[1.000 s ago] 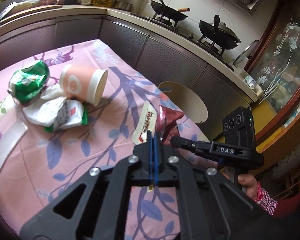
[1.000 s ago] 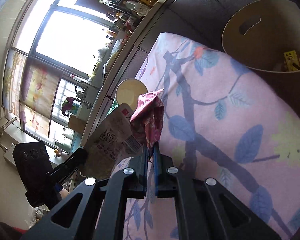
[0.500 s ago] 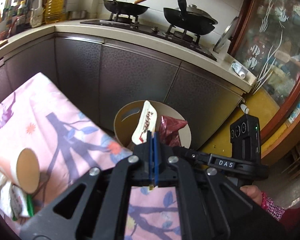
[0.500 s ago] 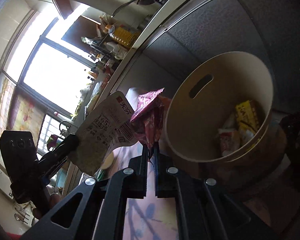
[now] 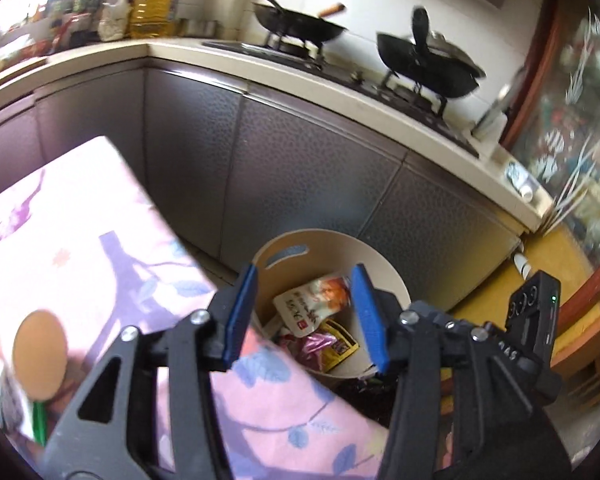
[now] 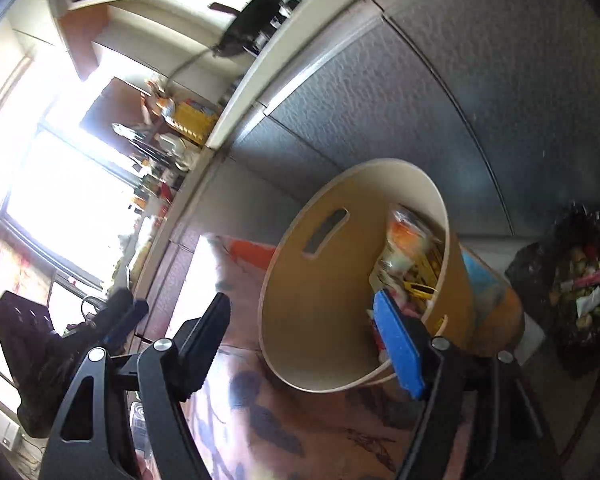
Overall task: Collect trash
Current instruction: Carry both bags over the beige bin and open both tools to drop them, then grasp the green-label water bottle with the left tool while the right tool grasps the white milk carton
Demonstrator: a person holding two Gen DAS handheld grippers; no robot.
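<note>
A round beige bin (image 5: 384, 264) stands on the floor by the table's corner; it also shows in the right wrist view (image 6: 312, 320). Inside lie a white wrapper (image 5: 312, 304), a dark red wrapper (image 5: 314, 346) and a yellow packet (image 5: 340, 350). My left gripper (image 5: 306, 316) is open and empty above the bin. My right gripper (image 6: 308, 336) is open and empty at the bin's rim; it shows in the left wrist view at lower right (image 5: 500, 348). A pink paper cup (image 5: 40, 354) lies on the table at the left.
The table has a pink floral cloth (image 5: 100, 248). Grey cabinets (image 5: 300, 160) with a stove and woks (image 5: 424, 60) stand behind the bin. A black bag of waste (image 6: 580, 280) sits on the floor right of the bin. More wrappers (image 5: 4, 396) lie at the table's left edge.
Both grippers have opened over the bin. The white wrapper and the dark red wrapper have dropped from them into the bin. Both views have swung from the table toward the bin.
</note>
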